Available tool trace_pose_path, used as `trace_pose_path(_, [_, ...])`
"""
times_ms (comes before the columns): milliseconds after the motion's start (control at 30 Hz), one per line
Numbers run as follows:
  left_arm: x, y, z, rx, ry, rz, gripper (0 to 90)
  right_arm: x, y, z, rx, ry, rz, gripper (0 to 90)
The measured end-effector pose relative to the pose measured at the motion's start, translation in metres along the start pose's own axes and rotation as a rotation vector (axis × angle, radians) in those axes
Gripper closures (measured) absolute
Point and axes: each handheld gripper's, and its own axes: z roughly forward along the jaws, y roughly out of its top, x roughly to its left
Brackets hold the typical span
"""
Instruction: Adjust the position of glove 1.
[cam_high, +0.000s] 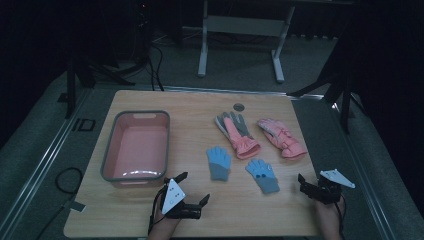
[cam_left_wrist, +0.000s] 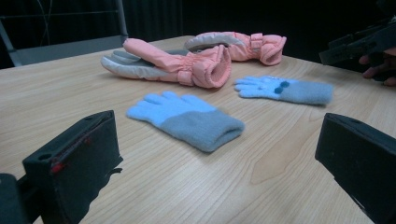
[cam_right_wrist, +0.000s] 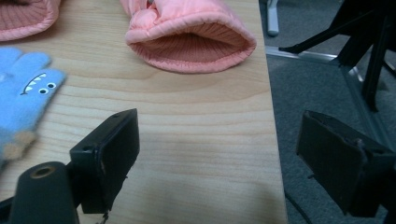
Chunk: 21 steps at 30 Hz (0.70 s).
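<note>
**Inspector:** Report the tools first.

**Assistant:** The left gripper (cam_high: 194, 187) sits low over the near edge of the table (cam_high: 200, 102), its black block-shaped jaws spread wide with nothing between them. The right gripper (cam_high: 309, 186) is at the near right corner, jaws likewise wide apart and empty, one of them out past the table's edge.

**Inspector:** Items nearest them?

**Assistant:** Two small knitted gloves, soft and fuzzy, light blue fingers with grey ribbed cuffs. The left blue glove (cam_high: 219, 162) lies flat, fingers pointing away from the person, ahead of the left gripper and apart from it. The right blue glove (cam_high: 262, 174) lies between the two grippers, touching neither; the right gripper view shows a small stitched face with eyes and teeth on it.

**Inspector:** Other goods?

**Assistant:** Two padded pink ski gloves behind them. The left pink glove (cam_high: 237, 134) has grey palm panels and an elastic gathered wrist; the right pink glove (cam_high: 281, 137) shows a ribbed knit lining inside its open cuff. A rectangular pink plastic basin (cam_high: 110, 152) with a grey rim and rounded corners stands at the table's left.

**Inspector:** Surface and room?

**Assistant:** Pale wood-grain tabletop, smooth, with a round grey cap (cam_high: 239, 106) near its far edge. Grey carpeted floor, a white metal desk frame (cam_high: 202, 50) beyond, black stands either side, dim surroundings.
</note>
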Motion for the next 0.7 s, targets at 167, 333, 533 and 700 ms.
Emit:
trace_pose_path(167, [0.0, 0.0, 0.0, 0.001, -0.005, 0.0, 0.0, -0.002, 0.0, 0.0, 0.003, 0.006, 0.013, 13.4])
trace_pose_path(333, [0.0, 0.0, 0.0, 0.002, -0.009, 0.001, 0.0, 0.001, -0.001, -0.001, 0.009, -0.013, 0.004, 13.4])
trace_pose_path(533, [0.0, 0.0, 0.0, -0.004, -0.007, 0.0, 0.0, 0.006, 0.01, -0.011, 0.002, 0.017, -0.012, 11.6])
trace_pose_path(700, [0.0, 0.0, -0.001, -0.006, -0.005, 0.006, 0.0, 0.01, 0.031, -0.021, 0.034, 0.037, 0.005, 13.4])
